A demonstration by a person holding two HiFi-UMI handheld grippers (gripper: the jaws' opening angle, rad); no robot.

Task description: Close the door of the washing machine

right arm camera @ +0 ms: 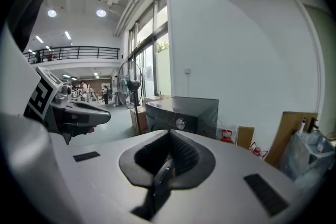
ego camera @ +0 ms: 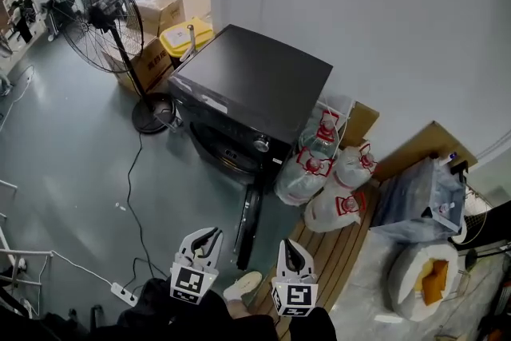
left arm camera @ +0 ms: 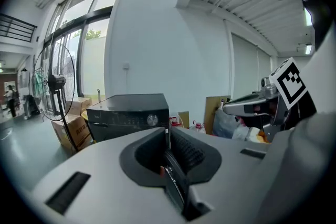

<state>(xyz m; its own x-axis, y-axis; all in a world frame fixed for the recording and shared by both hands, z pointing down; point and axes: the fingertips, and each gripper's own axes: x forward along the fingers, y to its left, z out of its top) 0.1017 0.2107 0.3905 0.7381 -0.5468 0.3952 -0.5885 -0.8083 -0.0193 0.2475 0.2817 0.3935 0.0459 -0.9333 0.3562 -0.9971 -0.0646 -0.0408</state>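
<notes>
A black front-loading washing machine (ego camera: 254,84) stands against the white wall, and it also shows ahead in both gripper views (left arm camera: 128,115) (right arm camera: 181,115). Its round door (ego camera: 247,226) hangs wide open, swung out toward me and seen edge-on. My left gripper (ego camera: 209,237) is shut and empty, low in the head view, just left of the door's free edge and apart from it. My right gripper (ego camera: 289,248) is also shut and empty, just right of the door. Neither touches the machine.
A standing fan (ego camera: 97,12), cardboard boxes (ego camera: 158,12) and a yellow bin (ego camera: 185,36) stand left of the machine. Tied plastic bags (ego camera: 323,172) lie to its right beside wooden slats (ego camera: 339,251). A power strip (ego camera: 124,294) and cable cross the floor. A shoe (ego camera: 243,283) shows below.
</notes>
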